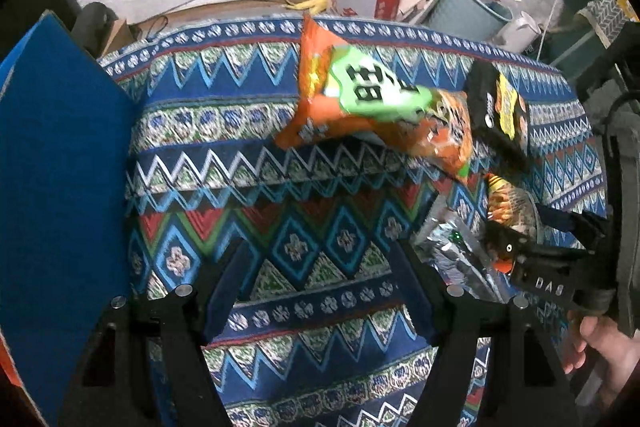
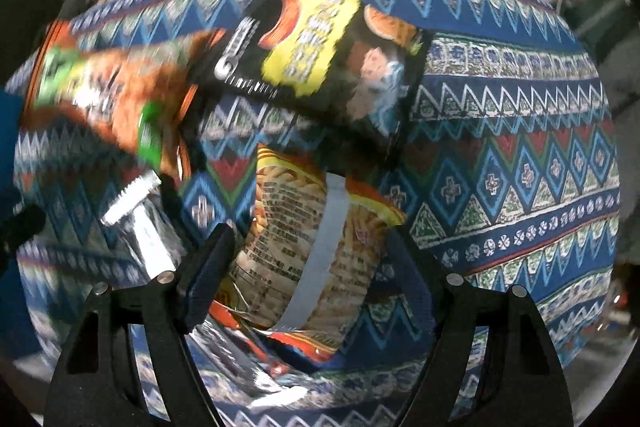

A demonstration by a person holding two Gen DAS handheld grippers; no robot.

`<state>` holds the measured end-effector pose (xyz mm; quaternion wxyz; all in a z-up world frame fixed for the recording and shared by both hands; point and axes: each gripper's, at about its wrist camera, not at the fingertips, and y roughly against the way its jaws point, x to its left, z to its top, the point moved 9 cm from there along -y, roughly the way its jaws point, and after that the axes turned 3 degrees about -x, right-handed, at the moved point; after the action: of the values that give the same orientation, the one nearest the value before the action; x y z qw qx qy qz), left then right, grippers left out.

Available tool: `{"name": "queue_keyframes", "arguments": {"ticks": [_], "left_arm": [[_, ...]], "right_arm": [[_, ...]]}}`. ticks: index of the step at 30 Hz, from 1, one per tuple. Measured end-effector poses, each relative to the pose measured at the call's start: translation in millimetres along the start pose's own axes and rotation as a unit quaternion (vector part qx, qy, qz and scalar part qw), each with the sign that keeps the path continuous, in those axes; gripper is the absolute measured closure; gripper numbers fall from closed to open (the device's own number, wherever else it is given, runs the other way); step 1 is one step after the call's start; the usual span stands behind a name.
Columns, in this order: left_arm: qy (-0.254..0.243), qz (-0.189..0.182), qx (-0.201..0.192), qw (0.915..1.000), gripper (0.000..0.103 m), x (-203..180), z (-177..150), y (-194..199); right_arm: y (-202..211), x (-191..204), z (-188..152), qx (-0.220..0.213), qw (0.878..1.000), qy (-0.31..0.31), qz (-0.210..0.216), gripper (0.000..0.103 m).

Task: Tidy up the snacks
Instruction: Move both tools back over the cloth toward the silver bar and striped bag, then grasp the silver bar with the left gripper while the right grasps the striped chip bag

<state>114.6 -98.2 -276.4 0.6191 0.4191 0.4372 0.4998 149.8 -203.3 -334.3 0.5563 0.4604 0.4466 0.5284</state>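
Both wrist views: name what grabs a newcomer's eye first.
The orange snack bag with the green label lies across the patterned blue tablecloth. Beside it sits a black bag with a yellow label, and the open right hand-held gripper straddles a bag of stick snacks.

The right gripper [image 2: 310, 267] is seen pointed down with its jaws spread, a pale snack bag [image 2: 304, 247] lying between them on the patterned cloth [image 2: 520, 155]. A black bag [image 2: 320, 55] and an orange bag [image 2: 108, 95] are found beyond it, blurred.
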Motion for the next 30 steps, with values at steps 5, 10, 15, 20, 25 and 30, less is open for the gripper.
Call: {"name": "queue_keyframes", "arguments": {"ticks": [5, 10, 15, 20, 25, 30], "left_arm": [[-0.002, -0.007, 0.014, 0.9999, 0.029, -5, -15, 1], [0.01, -0.012, 0.022, 0.9996, 0.029, -1, -30, 3], [0.024, -0.025, 0.028, 0.999, 0.029, -3, -39, 6], [0.019, -0.035, 0.034, 0.9986, 0.028, -21, -44, 4], [0.015, -0.049, 0.042, 0.9978, 0.025, -47, -45, -4], [0.009, -0.039, 0.05, 0.9979, 0.024, -67, -43, -17]], "right_arm": [[-2, 24, -30, 0.01, 0.999, 0.034, 0.011, 0.028], [0, 52, -57, 0.009, 0.998, 0.057, 0.023, 0.031], [6, 80, -76, -0.004, 0.996, 0.072, 0.048, 0.046], [14, 72, -75, -0.013, 0.995, 0.087, 0.038, 0.053], [17, 38, -79, -0.018, 0.996, 0.084, 0.005, 0.052], [19, 13, -91, -0.017, 0.999, 0.037, 0.033, 0.031]]}}
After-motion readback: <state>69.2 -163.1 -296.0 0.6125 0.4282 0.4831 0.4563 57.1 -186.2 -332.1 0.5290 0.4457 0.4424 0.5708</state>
